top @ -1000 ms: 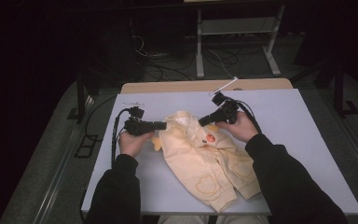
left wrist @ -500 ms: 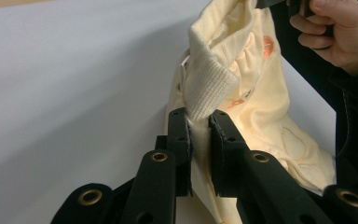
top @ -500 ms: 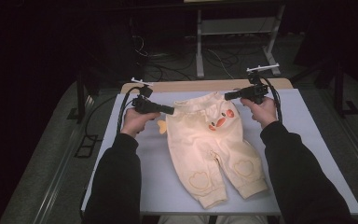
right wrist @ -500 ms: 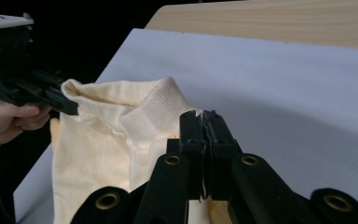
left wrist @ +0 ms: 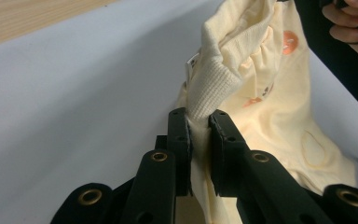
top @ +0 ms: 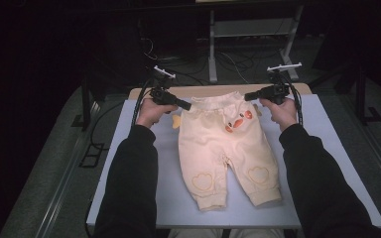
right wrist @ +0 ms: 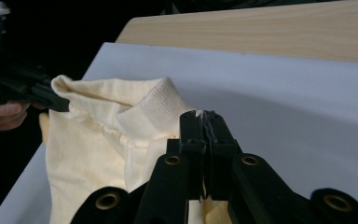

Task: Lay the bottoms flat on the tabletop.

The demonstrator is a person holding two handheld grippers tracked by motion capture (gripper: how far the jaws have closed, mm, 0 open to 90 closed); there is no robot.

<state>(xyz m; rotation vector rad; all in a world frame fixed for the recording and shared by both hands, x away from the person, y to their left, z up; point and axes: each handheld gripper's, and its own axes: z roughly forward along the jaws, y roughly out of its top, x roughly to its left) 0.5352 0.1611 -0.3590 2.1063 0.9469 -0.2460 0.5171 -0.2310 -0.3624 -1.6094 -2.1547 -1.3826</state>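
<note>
Small cream baby trousers (top: 225,148) with an orange duck print and heart knee patches hang stretched by the waistband, legs trailing toward me on the white table (top: 327,163). My left gripper (top: 188,105) is shut on the ribbed waistband's left corner; in the left gripper view the band (left wrist: 209,88) is pinched between the jaws of that gripper (left wrist: 199,122). My right gripper (top: 248,96) is shut on the waistband's right corner; in the right gripper view the trousers (right wrist: 102,126) spread left from the closed jaws of that gripper (right wrist: 205,119), and the other gripper (right wrist: 25,91) holds the far corner.
A wooden strip (top: 302,88) runs along the table's far edge. Beyond it stand a metal frame (top: 250,34) and cables on the dark floor. Bare white table lies on both sides of the trousers.
Both hands moved apart and away from me, pulling the bunched trousers open and lifting the waistband. The legs now lie spread flat toward me.
</note>
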